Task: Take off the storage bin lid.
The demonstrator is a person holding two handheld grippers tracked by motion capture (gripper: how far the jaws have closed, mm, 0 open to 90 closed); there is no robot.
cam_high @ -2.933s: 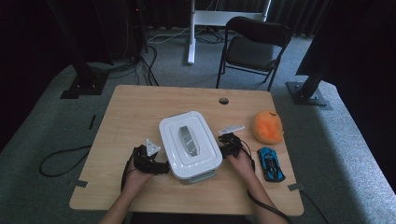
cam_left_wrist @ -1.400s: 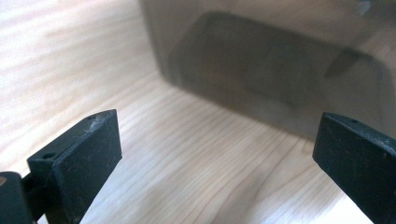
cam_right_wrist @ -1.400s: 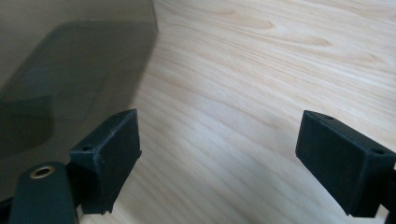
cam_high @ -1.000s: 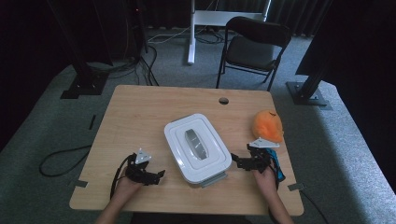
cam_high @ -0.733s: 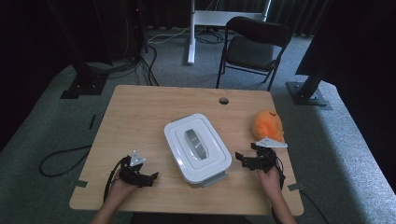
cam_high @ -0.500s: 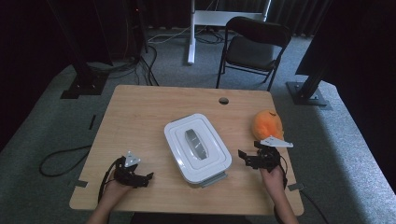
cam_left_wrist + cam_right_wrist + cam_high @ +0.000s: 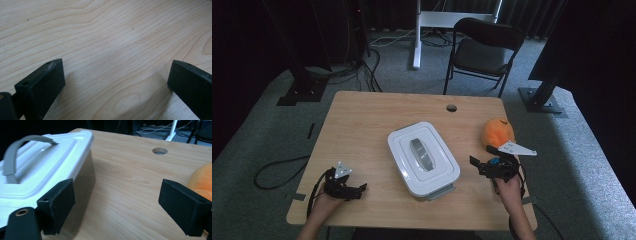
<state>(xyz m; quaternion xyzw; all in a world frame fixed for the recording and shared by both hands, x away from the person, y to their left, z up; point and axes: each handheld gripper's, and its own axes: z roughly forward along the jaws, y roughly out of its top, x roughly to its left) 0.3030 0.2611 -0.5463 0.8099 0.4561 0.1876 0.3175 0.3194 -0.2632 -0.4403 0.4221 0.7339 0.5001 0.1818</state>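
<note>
Wooden surface (image 7: 362, 125): lidded white box (image 7: 423, 158) set down centrally, released; left tool (image 7: 354, 189) and right tool (image 7: 477, 164) spread apart, empty, clear of box.

Box (image 7: 423, 158) mid-table (image 7: 362, 120), plush toy (image 7: 498, 131) right of it.

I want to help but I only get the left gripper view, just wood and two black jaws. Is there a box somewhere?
Observer: Yes, a white box with a grey handle sits closed mid-table, to the right of the left gripper.
Operator: Is the other gripper holding it?
Observer: No. The right gripper has its jaws wide apart beside the box, with only bare table between them.
Operator: Anything else there?
Observer: An orange plush toy lies near the table's right edge, beyond the right gripper.
</note>
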